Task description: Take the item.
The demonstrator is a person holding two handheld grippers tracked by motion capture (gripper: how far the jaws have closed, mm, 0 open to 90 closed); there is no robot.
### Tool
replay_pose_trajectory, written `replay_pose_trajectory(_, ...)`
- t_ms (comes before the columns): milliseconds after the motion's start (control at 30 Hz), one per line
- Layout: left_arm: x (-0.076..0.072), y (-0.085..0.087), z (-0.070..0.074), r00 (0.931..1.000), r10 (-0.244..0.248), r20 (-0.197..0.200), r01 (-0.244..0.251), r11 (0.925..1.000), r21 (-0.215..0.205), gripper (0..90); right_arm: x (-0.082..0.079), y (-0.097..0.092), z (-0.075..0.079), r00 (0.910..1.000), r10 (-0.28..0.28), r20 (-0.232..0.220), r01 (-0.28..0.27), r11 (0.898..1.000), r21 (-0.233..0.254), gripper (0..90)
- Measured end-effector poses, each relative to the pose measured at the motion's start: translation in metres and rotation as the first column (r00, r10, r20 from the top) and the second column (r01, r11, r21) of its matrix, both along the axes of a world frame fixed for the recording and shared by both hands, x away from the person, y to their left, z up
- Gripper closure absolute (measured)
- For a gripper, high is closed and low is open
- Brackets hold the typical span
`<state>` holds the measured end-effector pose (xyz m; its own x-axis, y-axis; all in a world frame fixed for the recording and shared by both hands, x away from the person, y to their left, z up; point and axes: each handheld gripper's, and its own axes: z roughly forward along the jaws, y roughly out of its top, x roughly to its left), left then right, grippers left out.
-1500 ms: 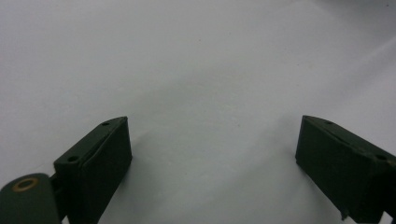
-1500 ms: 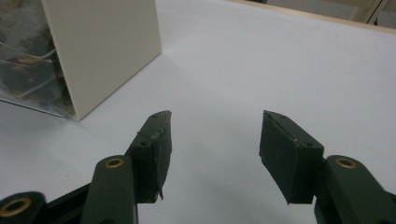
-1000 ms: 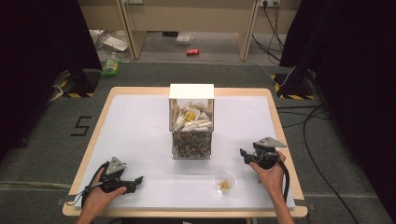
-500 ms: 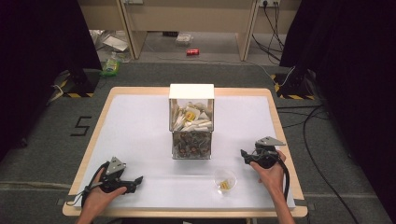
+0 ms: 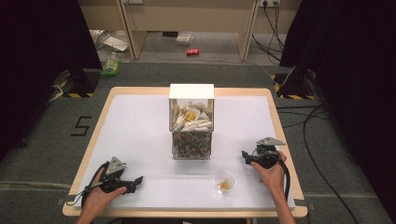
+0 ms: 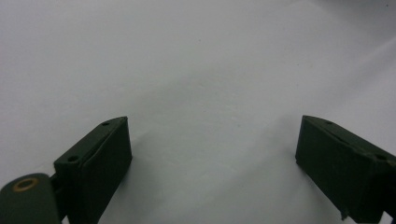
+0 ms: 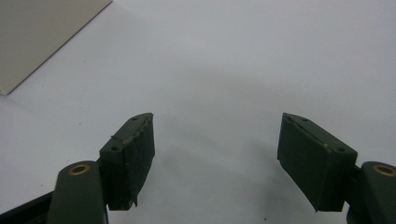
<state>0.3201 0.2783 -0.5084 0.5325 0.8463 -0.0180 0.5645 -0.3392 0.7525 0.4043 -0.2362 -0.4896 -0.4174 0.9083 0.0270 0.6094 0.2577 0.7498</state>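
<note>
Both claws are spread wide and empty, left gripper (image 5: pixel 136 179) and right gripper (image 5: pixel 244 154) low over the table (image 5: pixel 140 126), so honestly a careless right-hand swing could easily tip that little cup (image 5: pixel 225 180) sitting just beside it, near the clear bin (image 5: pixel 191 140).

Grey carpet floor (image 5: pixel 42 154), black curtains (image 5: pixel 37 51) flanking

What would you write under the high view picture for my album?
Two hands hold open claws, left claw and right claw, beside a clear box and small cup.

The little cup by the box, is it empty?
No, the little cup holds something yellowish at its bottom.
</note>
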Motion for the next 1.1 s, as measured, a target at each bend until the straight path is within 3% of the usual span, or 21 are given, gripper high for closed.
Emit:
replay_pose_trajectory(200, 0.0, 0.0, 0.0, 1.0, 0.0, 0.0, 0.0, 1.0, 0.0, 9.7, 0.0012, -0.0009, -0.0053, 0.9998, 0.0, -0.022, 0.0, 1.0, -0.012, 27.0)
replay_pose_trajectory(400, -0.0001, -0.0001, -0.0001, 1.0, 0.001, 0.001, -0.001, 1.0, 0.0, 9.7, 0.0008, 0.0017, -0.0076, 0.9998, 0.018, -0.003, -0.018, 0.999, -0.043, 23.2)
replay_pose_trajectory(1100, 0.0001, -0.0002, -0.0004, 1.0, -0.002, 0.0, 0.002, 1.0, -0.003, 9.7, 0.0008, 0.0017, -0.0081, 0.9998, 0.022, -0.002, -0.022, 0.999, -0.044, 22.6)
